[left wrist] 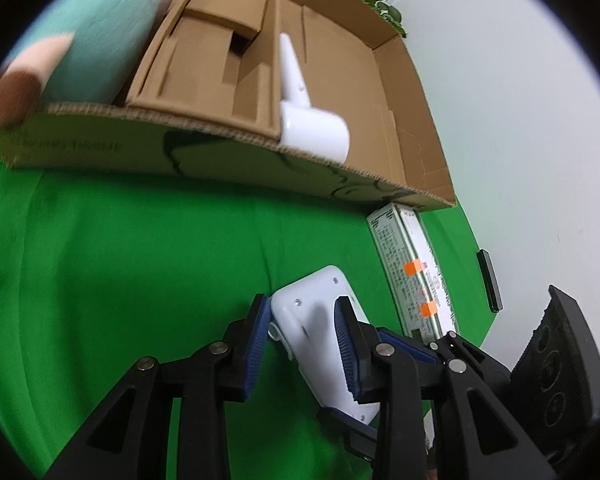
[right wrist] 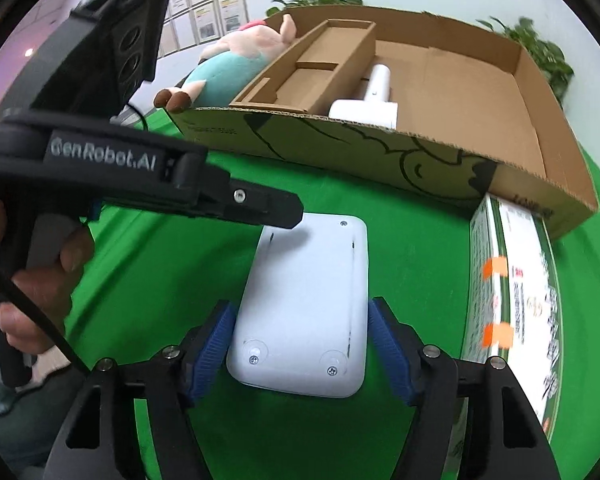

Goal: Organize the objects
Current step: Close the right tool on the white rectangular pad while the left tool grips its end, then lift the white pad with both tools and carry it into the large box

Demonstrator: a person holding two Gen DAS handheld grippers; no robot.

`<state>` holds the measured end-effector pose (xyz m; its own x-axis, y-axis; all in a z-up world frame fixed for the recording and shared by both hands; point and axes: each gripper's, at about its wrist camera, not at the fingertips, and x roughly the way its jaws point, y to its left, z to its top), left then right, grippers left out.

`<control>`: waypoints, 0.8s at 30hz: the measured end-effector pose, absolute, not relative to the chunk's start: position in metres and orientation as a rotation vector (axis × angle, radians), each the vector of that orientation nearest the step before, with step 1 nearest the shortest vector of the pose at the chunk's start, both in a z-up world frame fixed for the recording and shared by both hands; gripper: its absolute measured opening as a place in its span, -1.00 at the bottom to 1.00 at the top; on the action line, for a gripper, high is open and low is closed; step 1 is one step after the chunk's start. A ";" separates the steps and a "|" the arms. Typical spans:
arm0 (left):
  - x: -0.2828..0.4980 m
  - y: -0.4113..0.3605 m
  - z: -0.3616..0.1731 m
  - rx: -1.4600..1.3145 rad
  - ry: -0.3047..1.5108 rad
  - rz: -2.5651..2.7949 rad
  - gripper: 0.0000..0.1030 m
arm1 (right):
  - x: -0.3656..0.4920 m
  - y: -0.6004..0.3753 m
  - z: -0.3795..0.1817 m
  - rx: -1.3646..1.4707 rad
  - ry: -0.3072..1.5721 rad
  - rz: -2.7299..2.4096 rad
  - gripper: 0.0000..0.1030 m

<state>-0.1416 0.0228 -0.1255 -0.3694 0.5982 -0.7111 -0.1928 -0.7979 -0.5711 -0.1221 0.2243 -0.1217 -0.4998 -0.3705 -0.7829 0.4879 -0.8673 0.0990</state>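
Item: flat white plastic device with rounded corners (right wrist: 304, 304), underside up on the green cloth (right wrist: 160, 272), just before the shallow cardboard box (right wrist: 540, 184). Right gripper (right wrist: 300, 344) straddles its near end, pads not quite pressing. Left gripper (left wrist: 300, 344) nips one edge. Advice: seat both grips squarely before lifting; keep it level.
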 end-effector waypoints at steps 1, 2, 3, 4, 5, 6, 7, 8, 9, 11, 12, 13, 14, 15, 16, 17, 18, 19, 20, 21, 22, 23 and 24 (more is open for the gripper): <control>-0.140 0.022 -0.129 -1.388 -0.558 2.185 -0.38 | -0.121 0.224 -0.122 1.190 0.172 -2.348 0.28; -0.138 0.021 -0.132 -1.395 -0.563 2.182 -0.38 | -0.120 0.224 -0.121 1.205 0.140 -2.336 0.28; -0.137 0.021 -0.135 -1.403 -0.573 2.170 -0.36 | -0.120 0.223 -0.121 1.214 0.123 -2.333 0.28; -0.136 0.020 -0.137 -1.402 -0.591 2.158 -0.35 | -0.119 0.223 -0.121 1.222 0.107 -2.331 0.28; -0.135 0.019 -0.138 -1.401 -0.607 2.155 -0.35 | -0.120 0.223 -0.121 1.232 0.093 -2.332 0.28; -0.134 0.018 -0.138 -1.401 -0.612 2.155 -0.35 | -0.120 0.223 -0.121 1.241 0.079 -2.335 0.27; -0.134 0.017 -0.138 -1.401 -0.618 2.153 -0.35 | -0.120 0.223 -0.121 1.245 0.071 -2.334 0.27; -0.134 0.016 -0.138 -1.403 -0.627 2.148 -0.35 | -0.121 0.223 -0.121 1.251 0.055 -2.329 0.27; -0.133 0.016 -0.139 -1.405 -0.636 2.145 -0.35 | -0.121 0.224 -0.120 1.258 0.033 -2.322 0.27; -0.132 0.014 -0.141 -1.407 -0.660 2.137 -0.35 | -0.122 0.224 -0.121 1.261 0.012 -2.317 0.27; -0.132 0.014 -0.142 -1.407 -0.672 2.132 -0.35 | -0.121 0.225 -0.120 1.260 0.006 -2.318 0.27; -0.131 0.013 -0.142 -1.405 -0.683 2.128 -0.35 | -0.121 0.225 -0.120 1.259 -0.001 -2.317 0.27; -0.130 0.013 -0.143 -1.404 -0.694 2.122 -0.35 | -0.121 0.226 -0.121 1.260 -0.021 -2.312 0.27; -0.130 0.013 -0.144 -1.403 -0.704 2.117 -0.35 | -0.121 0.228 -0.121 1.260 -0.037 -2.307 0.27; -0.129 0.013 -0.144 -1.402 -0.714 2.114 -0.35 | -0.120 0.228 -0.121 1.260 -0.046 -2.304 0.26; -0.129 0.013 -0.145 -1.403 -0.722 2.109 -0.34 | -0.120 0.229 -0.121 1.260 -0.058 -2.299 0.26; -0.128 0.013 -0.146 -1.404 -0.734 2.104 -0.34 | -0.120 0.229 -0.121 1.259 -0.064 -2.298 0.26; -0.128 0.012 -0.146 -1.403 -0.740 2.102 -0.34 | -0.120 0.229 -0.121 1.258 -0.068 -2.296 0.26; -0.128 0.012 -0.147 -1.403 -0.745 2.102 -0.34 | -0.119 0.230 -0.121 1.256 -0.074 -2.293 0.26; -0.127 0.011 -0.147 -1.403 -0.748 2.101 -0.34 | -0.119 0.230 -0.121 1.255 -0.079 -2.290 0.26; -0.127 0.011 -0.147 -1.403 -0.747 2.102 -0.34 | -0.119 0.230 -0.121 1.255 -0.080 -2.289 0.26; -0.127 0.011 -0.147 -1.404 -0.750 2.102 -0.34 | -0.119 0.229 -0.121 1.254 -0.082 -2.287 0.26; -0.127 0.010 -0.147 -1.404 -0.745 2.100 -0.34 | -0.119 0.229 -0.121 1.253 -0.084 -2.286 0.26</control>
<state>-0.1274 0.0104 -0.1469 -0.3415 0.6703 -0.6589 -0.1052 -0.7239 -0.6819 -0.1190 0.2295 -0.1210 -0.4313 -0.4748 -0.7672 0.4171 -0.8589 0.2971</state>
